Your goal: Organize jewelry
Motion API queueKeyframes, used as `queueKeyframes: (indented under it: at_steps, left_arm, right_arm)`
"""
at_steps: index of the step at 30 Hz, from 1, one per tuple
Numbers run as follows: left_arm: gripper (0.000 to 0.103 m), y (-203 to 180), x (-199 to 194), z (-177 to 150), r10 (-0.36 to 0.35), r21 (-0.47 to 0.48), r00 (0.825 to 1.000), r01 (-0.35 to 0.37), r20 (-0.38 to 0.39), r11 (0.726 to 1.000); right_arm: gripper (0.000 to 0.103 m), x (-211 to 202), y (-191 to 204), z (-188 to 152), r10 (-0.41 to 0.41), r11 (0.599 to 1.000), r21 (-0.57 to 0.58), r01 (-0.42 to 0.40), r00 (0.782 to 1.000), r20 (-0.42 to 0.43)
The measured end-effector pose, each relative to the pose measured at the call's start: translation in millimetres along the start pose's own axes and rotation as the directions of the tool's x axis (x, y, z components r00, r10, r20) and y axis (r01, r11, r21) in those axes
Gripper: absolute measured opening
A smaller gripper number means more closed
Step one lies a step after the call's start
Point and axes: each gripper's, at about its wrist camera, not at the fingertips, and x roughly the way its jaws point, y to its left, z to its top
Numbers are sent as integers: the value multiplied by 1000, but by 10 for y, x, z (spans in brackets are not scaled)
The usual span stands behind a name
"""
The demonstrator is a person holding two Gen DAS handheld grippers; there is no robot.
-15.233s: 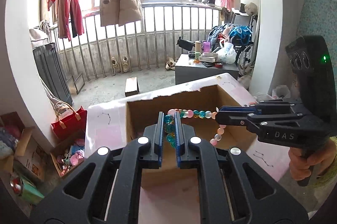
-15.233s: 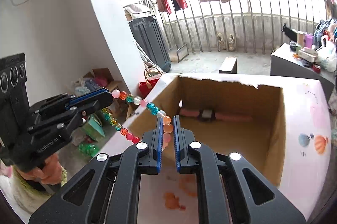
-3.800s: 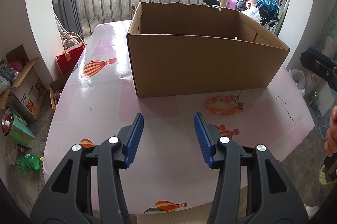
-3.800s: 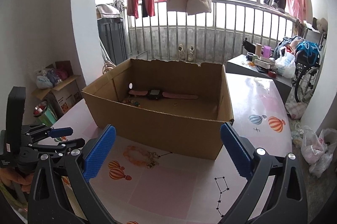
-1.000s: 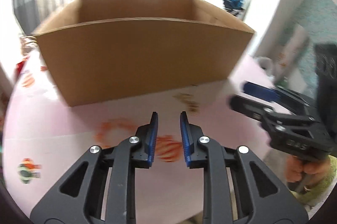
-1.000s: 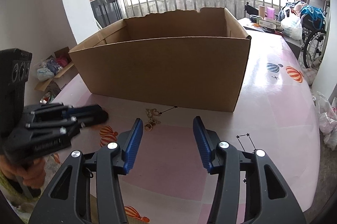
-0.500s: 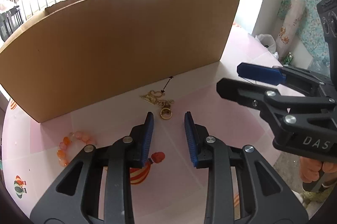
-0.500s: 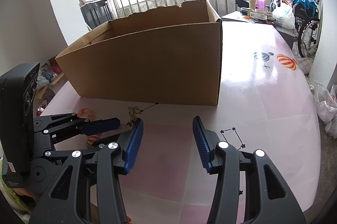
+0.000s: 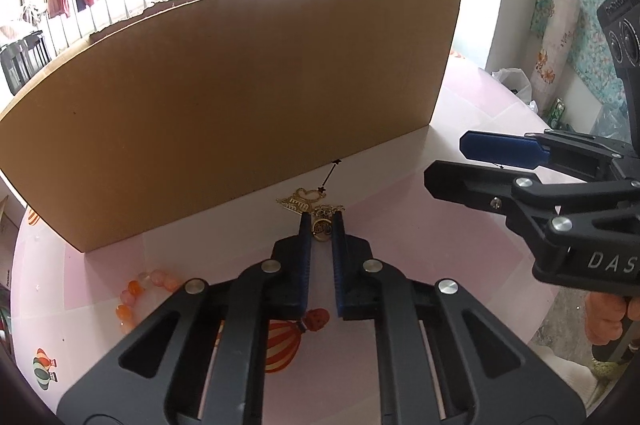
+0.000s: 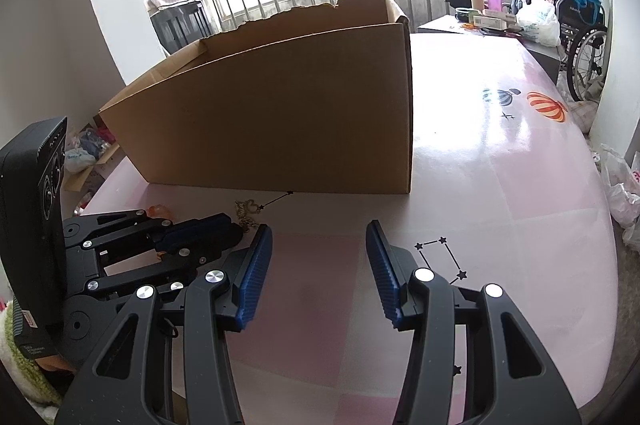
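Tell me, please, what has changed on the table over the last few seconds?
The left gripper came down in front of the cardboard box and its jaws have just been closing around the gold jewelry. The orange bead bracelet and open right gripper stayed put.

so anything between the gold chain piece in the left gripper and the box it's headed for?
Only the cardboard box's own near wall, standing upright right behind the gold jewelry. The left gripper has just closed on the piece on the table, so it must be lifted over the rim. Nothing else blocks it.
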Motion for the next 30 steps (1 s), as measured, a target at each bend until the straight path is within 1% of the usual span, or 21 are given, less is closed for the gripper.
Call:
queueKeyframes:
  at_steps: [1,2,8,11,14,18,19,20,21,22,23,26,27,28,30]
  left_arm:
    - [1,-8,-5,4,2,-1,1000,-2,6,1000]
    - [0,4,-9,3,-5,-6,1000,5,5,1000]
    - [0,83,-51,-85,-7,-23,1000,7,9,1000]
    - [0,105,-112,-106,-12,-30,1000,13,23,999]
    - [0,92,-184,-113,-9,-15,999,10,35,1000]
    - [0,58,-230,-124,-5,4,1000,5,26,1000]
    - [2,35,-233,-114,7,12,1000,-8,29,1000]
    - [14,16,-227,-103,11,20,999,-11,30,1000]
    - [23,-2,-218,-81,9,22,999,-10,32,1000]
    - [39,-30,-206,-50,13,25,999,-14,37,1000]
    - [42,-50,-194,-28,22,34,999,-23,42,999]
    - [41,-93,-104,21,29,60,999,-30,22,998]
    - [38,-81,-79,20,37,63,999,-37,12,997]
    - [26,-64,-50,16,36,59,999,-36,1,998]
    - [21,-32,-18,28,25,38,1000,-25,-5,999]
  right_arm:
    - [48,-4,-1,1,-1,1000,1,1,1000,1]
    - [48,-8,-2,1,-2,1000,2,2,1000,2]
    - [48,-27,-4,4,-7,1000,2,7,1000,5]
    - [48,-39,3,5,-8,1000,-1,8,1000,8]
    - [48,-43,8,12,-7,1000,-4,7,1000,10]
    - [48,-39,21,11,0,1000,-10,1,1000,8]
    - [48,-27,25,9,3,1000,-11,-3,1000,5]
    - [48,-19,24,8,5,1000,-10,-5,1000,3]
    - [48,-15,25,7,8,1000,-10,-8,1000,1]
    - [48,-6,28,7,10,1000,-10,-10,1000,-2]
    - [48,-8,31,5,10,1000,-11,-10,1000,-2]
    - [48,-27,21,13,7,1000,-15,-7,1000,3]
    - [48,-30,14,13,6,1000,-14,-6,1000,3]
    - [48,-32,-3,15,5,1000,-9,-5,1000,4]
    - [48,-29,-24,11,2,1000,-2,-2,1000,4]
